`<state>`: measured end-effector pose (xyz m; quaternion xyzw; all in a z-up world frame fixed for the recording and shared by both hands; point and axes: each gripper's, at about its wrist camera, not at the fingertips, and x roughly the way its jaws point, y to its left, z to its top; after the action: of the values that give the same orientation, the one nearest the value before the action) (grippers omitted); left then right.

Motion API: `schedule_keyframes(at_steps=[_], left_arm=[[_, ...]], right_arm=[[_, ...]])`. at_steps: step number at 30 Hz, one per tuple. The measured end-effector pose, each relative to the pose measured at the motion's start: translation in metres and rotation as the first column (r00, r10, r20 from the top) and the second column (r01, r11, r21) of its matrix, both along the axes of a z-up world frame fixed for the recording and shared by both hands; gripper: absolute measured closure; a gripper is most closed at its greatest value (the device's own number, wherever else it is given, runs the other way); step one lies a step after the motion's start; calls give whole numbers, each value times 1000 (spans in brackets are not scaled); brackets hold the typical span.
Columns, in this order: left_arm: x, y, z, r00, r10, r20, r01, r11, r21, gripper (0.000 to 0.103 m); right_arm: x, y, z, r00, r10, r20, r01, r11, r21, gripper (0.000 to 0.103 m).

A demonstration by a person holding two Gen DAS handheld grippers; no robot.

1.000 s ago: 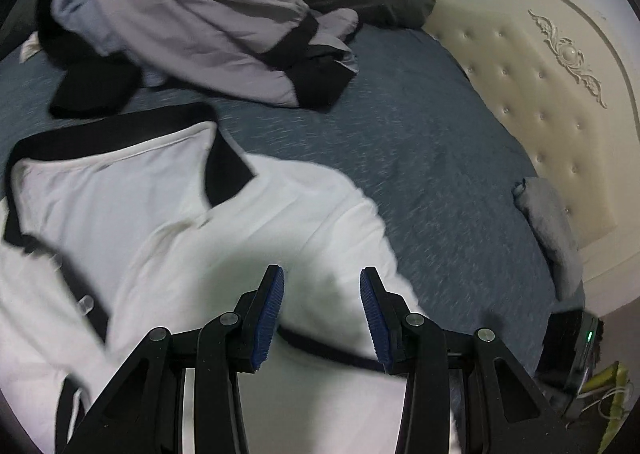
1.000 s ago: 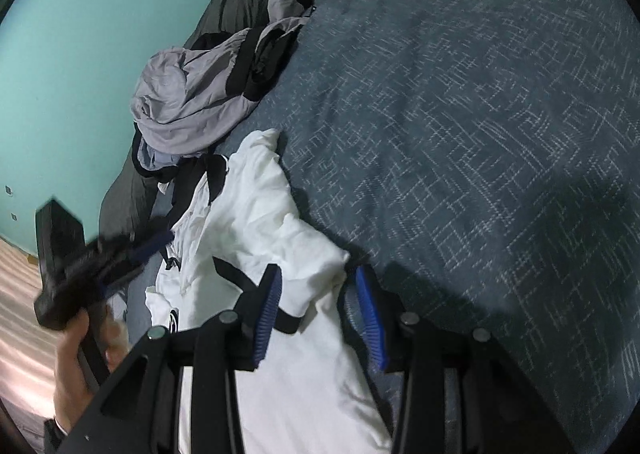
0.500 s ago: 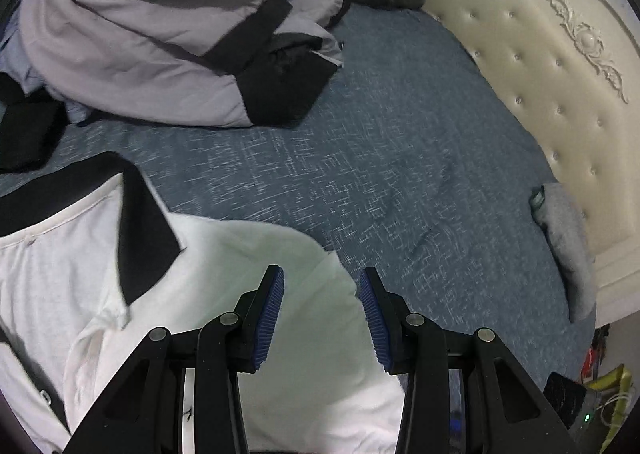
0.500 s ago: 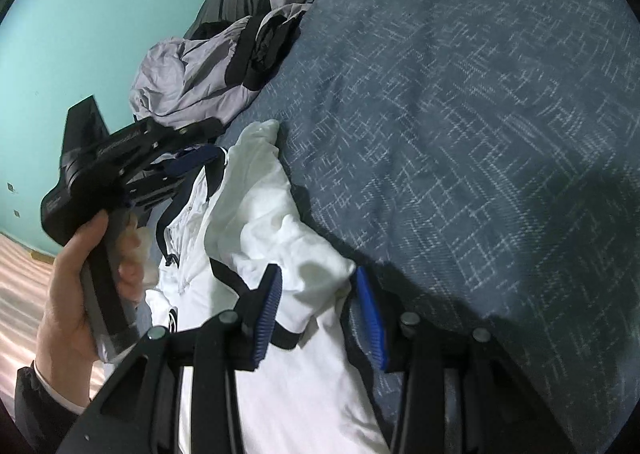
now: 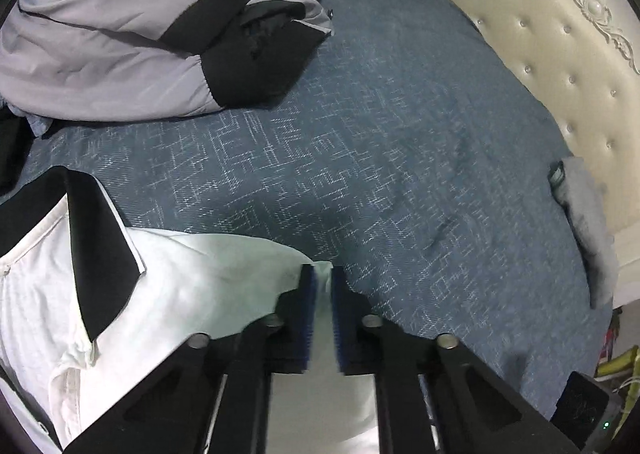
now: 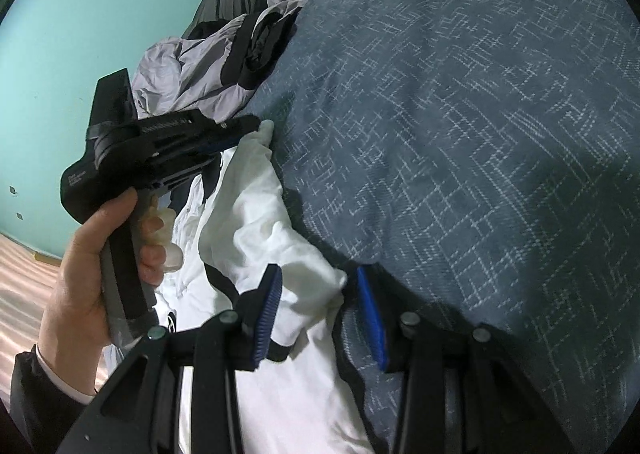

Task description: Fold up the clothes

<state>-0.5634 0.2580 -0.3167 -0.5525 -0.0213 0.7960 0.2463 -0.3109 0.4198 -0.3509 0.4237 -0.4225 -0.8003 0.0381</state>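
White shirt (image 5: pixel 192 286) is lying spread on the blue bedspread (image 5: pixel 400 157). Left gripper (image 5: pixel 323 278) is pinching its shoulder edge, pads together on the cloth. Right gripper (image 6: pixel 316 294) is straddling a sleeve fold, jaws apart, not yet pressing. Advice: close right before lifting; keep tension even. Grey jacket (image 5: pixel 120 33) is crowding the far side.

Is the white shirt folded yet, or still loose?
Still loose: the white shirt lies rumpled on the blue bedspread, collar spread, left gripper pinching one edge.
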Motion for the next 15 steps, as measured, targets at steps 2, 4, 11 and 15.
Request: schedule_keyframes(at_steps=[2,4,11,15], left_arm=[[0,-2,1,1000,8,-3,-8,1000,7,101],[1,-5,4,1000,9,-15,-9,1000,12,101],[5,-18,17,998,29,-49,-28,999,29,102],[6,-21,20,998,34,-59,-33,999,29,102]], right_arm=[[-1,0,1,1000,1,-1,-1,1000,2,64],[0,1,1,1000,-1,0,1,1000,4,64],[6,10,0,998,-67,0,67,997,-36,64],[4,9,-2,998,-69,2,69,996,-53,64]])
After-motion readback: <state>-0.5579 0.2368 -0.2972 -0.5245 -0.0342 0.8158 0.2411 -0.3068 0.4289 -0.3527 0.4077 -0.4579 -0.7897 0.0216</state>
